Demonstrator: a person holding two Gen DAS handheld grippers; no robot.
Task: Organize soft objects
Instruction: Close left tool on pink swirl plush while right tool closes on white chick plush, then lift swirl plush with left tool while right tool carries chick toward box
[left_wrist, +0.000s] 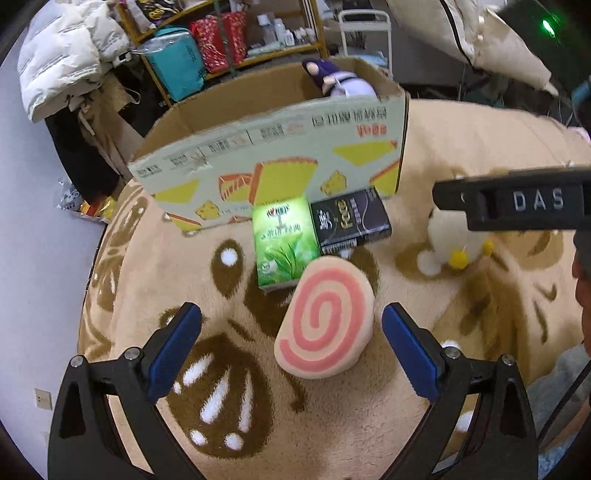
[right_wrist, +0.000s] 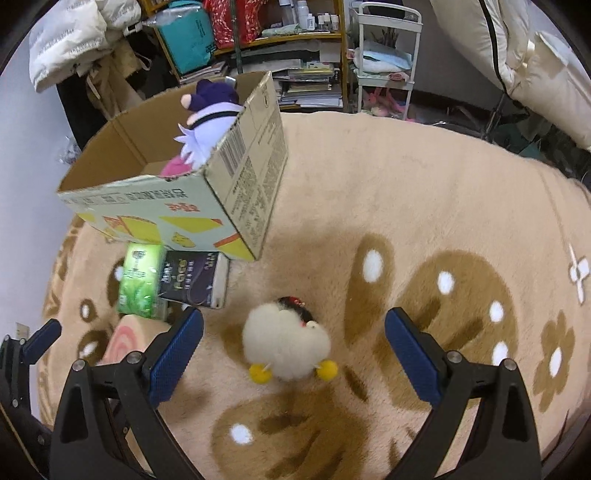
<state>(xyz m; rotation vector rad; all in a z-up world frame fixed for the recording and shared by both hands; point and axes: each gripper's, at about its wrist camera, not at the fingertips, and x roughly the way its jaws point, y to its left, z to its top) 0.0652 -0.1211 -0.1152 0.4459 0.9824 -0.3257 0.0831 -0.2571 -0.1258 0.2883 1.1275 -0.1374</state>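
Observation:
A round plush cushion with a pink spiral (left_wrist: 325, 317) lies on the beige blanket between the open fingers of my left gripper (left_wrist: 291, 332); its edge also shows in the right wrist view (right_wrist: 125, 339). A fluffy white chick plush with yellow feet (right_wrist: 288, 343) lies between the open fingers of my right gripper (right_wrist: 293, 336); it also shows in the left wrist view (left_wrist: 454, 240). An open cardboard box (left_wrist: 266, 147) (right_wrist: 236, 184) stands behind them. A purple and white plush doll (right_wrist: 207, 129) (left_wrist: 343, 83) sits in its right corner.
A green tea box (left_wrist: 284, 240) (right_wrist: 140, 280) and a dark box (left_wrist: 351, 218) (right_wrist: 192, 277) lie against the carton's front. Shelves with bags (right_wrist: 221, 29), a white cart (right_wrist: 384, 62) and piled bedding (right_wrist: 517, 55) stand beyond the blanket. The blanket's left edge (left_wrist: 92, 277) drops off.

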